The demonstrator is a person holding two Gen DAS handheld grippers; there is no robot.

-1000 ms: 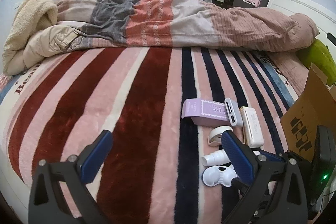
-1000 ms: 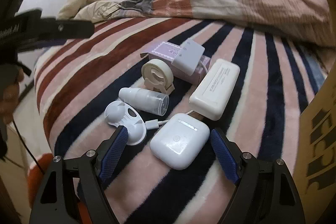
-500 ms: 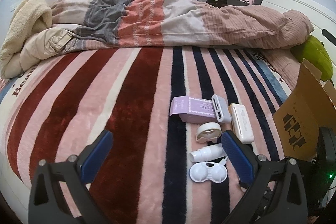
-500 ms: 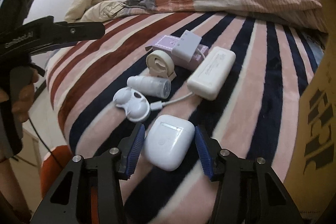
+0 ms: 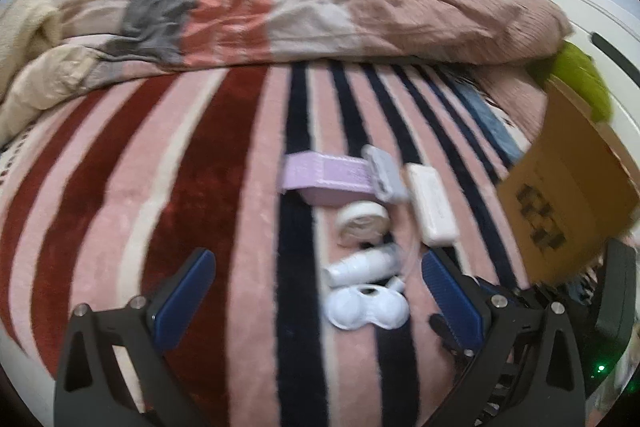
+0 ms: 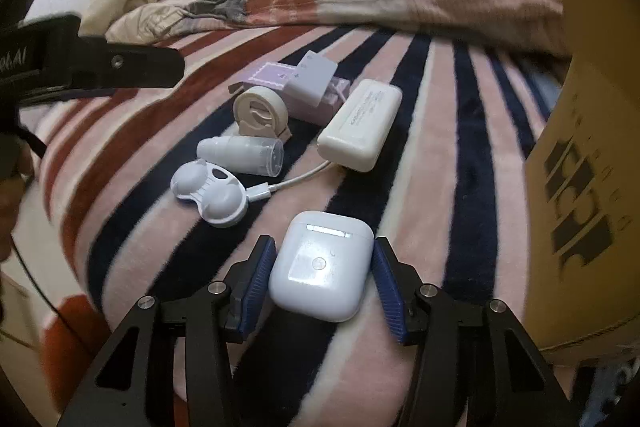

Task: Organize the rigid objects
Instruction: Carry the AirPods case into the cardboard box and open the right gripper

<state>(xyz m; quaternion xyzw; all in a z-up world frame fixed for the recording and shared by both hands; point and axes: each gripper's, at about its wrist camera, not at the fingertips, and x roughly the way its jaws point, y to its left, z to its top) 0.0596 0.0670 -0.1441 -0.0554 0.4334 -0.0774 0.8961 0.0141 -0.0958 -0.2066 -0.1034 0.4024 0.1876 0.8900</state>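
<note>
My right gripper (image 6: 324, 247) is shut on a white earbuds case (image 6: 320, 267), its blue pads pressing both sides just above the striped blanket. Beyond it lie a white contact lens case (image 6: 208, 197), a small white bottle (image 6: 244, 155), a beige tape dispenser (image 6: 260, 115), a white power bank (image 6: 360, 125) with its cable (image 6: 288, 183), and a purple box (image 6: 276, 75) with a white adapter (image 6: 312, 79) on it. My left gripper (image 5: 316, 263) hangs open over the blanket; the lens case (image 5: 366, 309) and bottle (image 5: 362, 267) lie between its fingers, untouched.
An open cardboard box (image 6: 580, 147) stands close on the right, also in the left wrist view as the cardboard box (image 5: 560, 195). A bunched quilt (image 5: 320, 15) lies across the far side of the bed. The bed's edge drops off at the left, where a hand holds the left gripper.
The right gripper's jaws closed from wide around the earbuds case to pressing on it. Both views have shifted, and the objects sit further left in the left wrist view.
</note>
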